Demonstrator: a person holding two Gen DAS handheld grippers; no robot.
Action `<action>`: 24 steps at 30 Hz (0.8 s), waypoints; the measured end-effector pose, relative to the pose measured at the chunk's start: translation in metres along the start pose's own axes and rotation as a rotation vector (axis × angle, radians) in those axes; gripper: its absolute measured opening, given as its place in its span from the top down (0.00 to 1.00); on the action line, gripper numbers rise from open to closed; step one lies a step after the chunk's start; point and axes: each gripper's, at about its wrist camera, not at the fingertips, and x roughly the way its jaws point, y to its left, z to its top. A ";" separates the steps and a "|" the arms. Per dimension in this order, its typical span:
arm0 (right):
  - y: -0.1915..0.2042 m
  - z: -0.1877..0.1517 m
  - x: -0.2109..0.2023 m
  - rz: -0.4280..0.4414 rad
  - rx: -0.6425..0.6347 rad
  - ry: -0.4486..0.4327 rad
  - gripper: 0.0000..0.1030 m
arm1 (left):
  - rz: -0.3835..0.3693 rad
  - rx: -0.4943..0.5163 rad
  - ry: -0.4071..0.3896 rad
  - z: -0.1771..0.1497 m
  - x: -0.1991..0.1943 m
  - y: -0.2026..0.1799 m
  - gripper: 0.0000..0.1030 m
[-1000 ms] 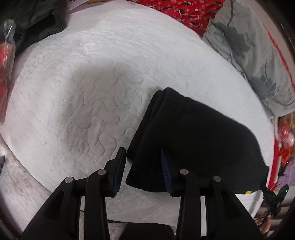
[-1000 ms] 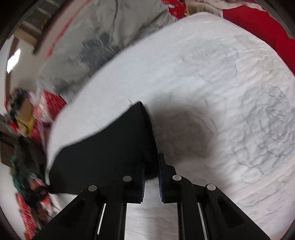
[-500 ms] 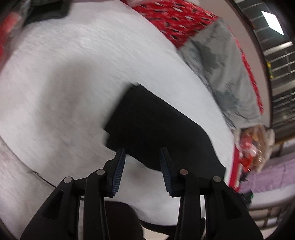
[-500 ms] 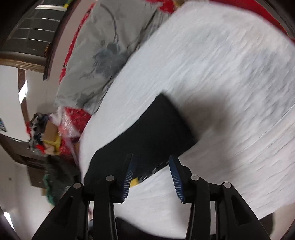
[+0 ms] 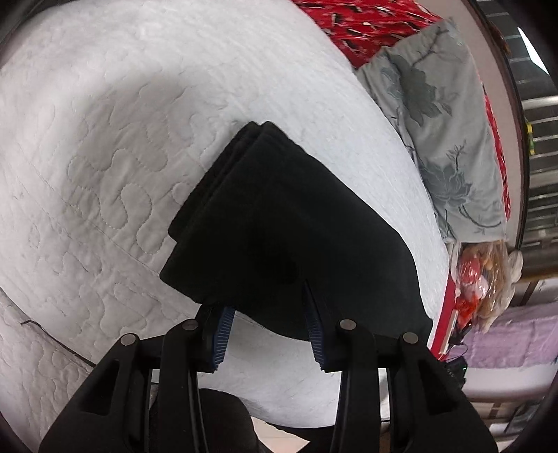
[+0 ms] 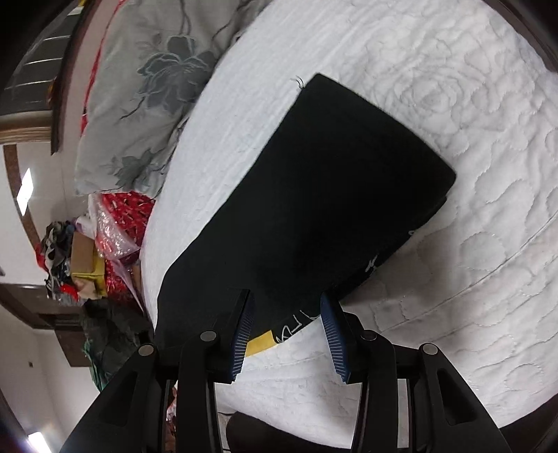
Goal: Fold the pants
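- The black pants (image 5: 289, 223) lie folded into a thick, flat rectangle on the white quilted bed (image 5: 104, 146), their stacked layers showing along the edge toward 10 o'clock in the left wrist view.
- In the right wrist view the same pants (image 6: 324, 195) run from 1 o'clock down to 7 o'clock, with a yellow patch and white lettering at the near edge.
- The left tool (image 5: 266, 331) has its fingers spread. They hover over the near edge of the pants and pinch nothing; white quilt shows between the blue pads (image 5: 223, 334).
- The right tool (image 6: 287, 334) also stands with its fingers apart, at the near edge of the pants, right by the yellow patch. I cannot tell whether its tips touch the cloth, but nothing is pinched.
- A grey pillow with a flower print (image 5: 443, 115) lies on the bed at 2 o'clock from the pants in the left view, apart from them.
- A red patterned cloth (image 5: 362, 24) lies beyond the pillow at 1 o'clock.
- Bags and clutter (image 6: 87, 258) are heaped off the bed's edge at 9 o'clock in the right view.
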 end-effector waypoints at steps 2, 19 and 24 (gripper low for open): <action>0.000 -0.001 0.004 -0.004 0.022 -0.019 0.59 | -0.003 -0.013 0.000 0.002 0.001 0.000 0.65; -0.014 -0.013 0.006 0.039 0.026 -0.019 0.95 | 0.080 -0.109 -0.036 0.003 -0.001 0.021 0.92; -0.023 -0.009 0.005 0.086 0.063 0.011 0.86 | 0.094 -0.065 -0.004 -0.003 -0.006 0.014 0.90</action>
